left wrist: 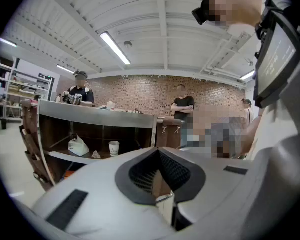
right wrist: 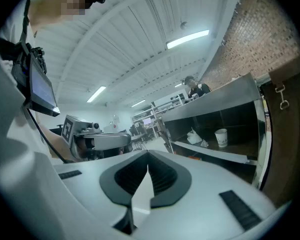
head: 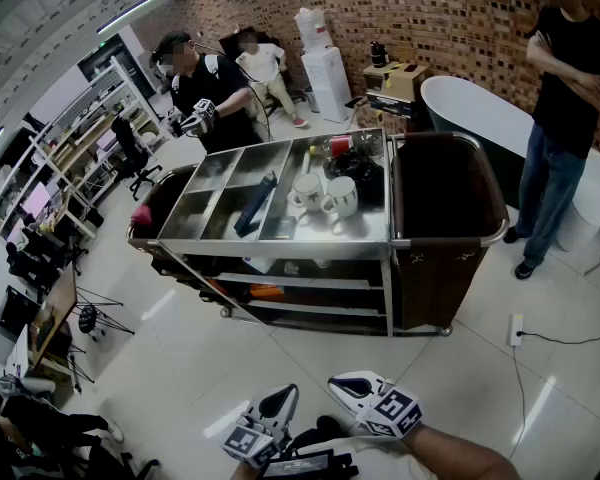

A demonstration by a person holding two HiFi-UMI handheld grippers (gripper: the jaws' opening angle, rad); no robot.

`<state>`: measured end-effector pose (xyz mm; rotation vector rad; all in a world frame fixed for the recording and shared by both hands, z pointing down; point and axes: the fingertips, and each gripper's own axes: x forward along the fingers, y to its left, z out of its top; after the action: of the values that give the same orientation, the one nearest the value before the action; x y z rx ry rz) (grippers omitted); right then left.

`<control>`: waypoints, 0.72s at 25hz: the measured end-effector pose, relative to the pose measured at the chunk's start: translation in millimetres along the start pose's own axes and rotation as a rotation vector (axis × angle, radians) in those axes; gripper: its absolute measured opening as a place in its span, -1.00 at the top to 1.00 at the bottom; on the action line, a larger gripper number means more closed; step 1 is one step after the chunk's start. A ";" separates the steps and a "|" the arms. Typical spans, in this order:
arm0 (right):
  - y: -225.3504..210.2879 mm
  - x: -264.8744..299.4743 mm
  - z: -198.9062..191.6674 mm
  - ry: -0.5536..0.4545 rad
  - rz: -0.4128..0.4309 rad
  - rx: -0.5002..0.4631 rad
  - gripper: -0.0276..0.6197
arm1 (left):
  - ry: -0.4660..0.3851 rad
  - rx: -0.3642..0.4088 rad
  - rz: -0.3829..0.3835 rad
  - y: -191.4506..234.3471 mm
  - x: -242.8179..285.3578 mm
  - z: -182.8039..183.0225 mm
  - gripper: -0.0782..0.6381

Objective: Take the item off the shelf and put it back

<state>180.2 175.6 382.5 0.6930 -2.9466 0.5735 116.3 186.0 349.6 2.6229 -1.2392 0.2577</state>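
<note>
A steel cart [head: 280, 240] with open shelves stands in mid floor. On its middle shelf sit a white paper cup [left wrist: 113, 147] and a white crumpled bag [left wrist: 78, 146]; the right gripper view shows the same cup [right wrist: 221, 137] and bag [right wrist: 193, 137]. My left gripper [head: 275, 408] and right gripper [head: 352, 386] hover low, close to my body and well short of the cart. The left gripper [left wrist: 158, 151] has its tips together with nothing between them. The right gripper [right wrist: 148, 154] is likewise shut and empty.
Two white mugs [head: 325, 194], a blue object [head: 254, 206] and a red can [head: 340, 146] lie in the cart's top trays. A brown bag [head: 445, 218] hangs on its right end. One person [head: 205, 93] stands behind the cart, another [head: 560, 118] at right. A power strip [head: 516, 330] lies on the floor.
</note>
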 end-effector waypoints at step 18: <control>-59.3 128.1 33.3 0.011 -0.130 -0.031 0.88 | -0.019 -0.029 -0.136 154.3 31.0 8.4 0.76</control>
<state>92.3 60.5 390.0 0.8676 -2.8660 0.5178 16.5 65.6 369.5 2.6754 -1.0559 0.1897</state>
